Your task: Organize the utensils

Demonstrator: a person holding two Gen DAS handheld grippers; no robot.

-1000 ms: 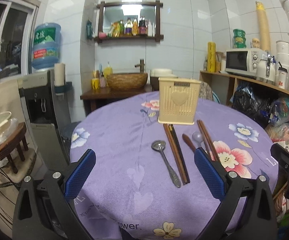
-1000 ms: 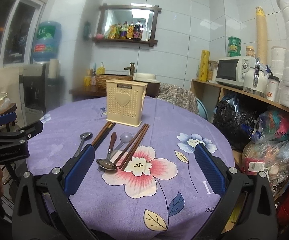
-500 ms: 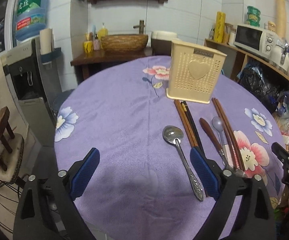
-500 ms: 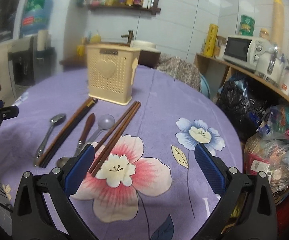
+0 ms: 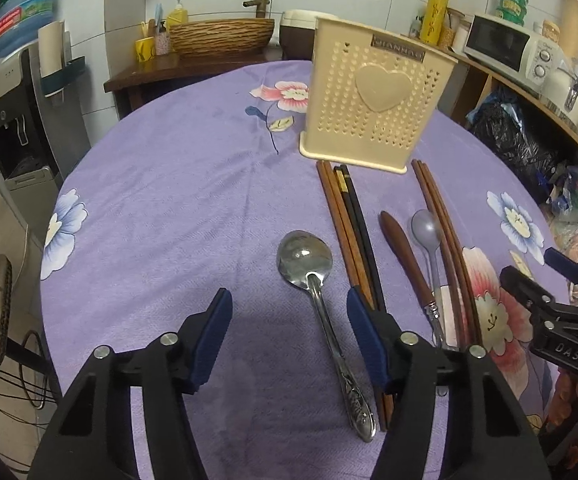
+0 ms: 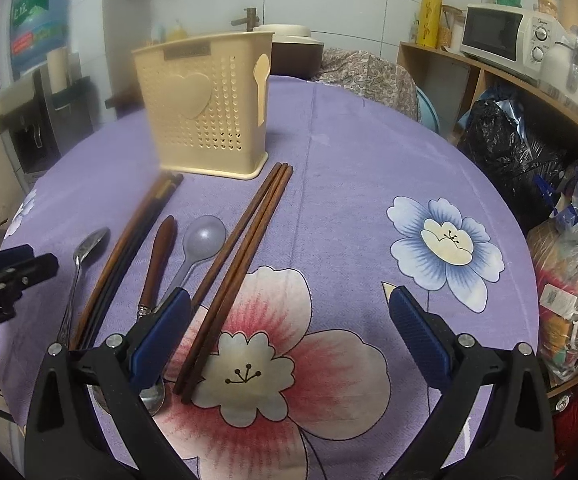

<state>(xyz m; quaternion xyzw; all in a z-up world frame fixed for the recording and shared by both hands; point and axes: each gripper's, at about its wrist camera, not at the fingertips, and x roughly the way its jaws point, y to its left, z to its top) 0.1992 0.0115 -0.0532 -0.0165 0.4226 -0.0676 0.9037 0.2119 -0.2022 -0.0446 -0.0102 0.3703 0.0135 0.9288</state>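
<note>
Utensils lie loose before the cream holder; our left gripper, nothing gripped, is closing astride the steel spoon handle, while our right gripper hangs released over the brown chopsticks

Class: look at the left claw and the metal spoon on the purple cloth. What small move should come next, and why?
Probably lower the left claw a little further, straddling the metal spoon handle. Its jaws are closing, and the handle lies between them, but the pads do not touch it yet. The holder stands empty-looking beyond.
</note>
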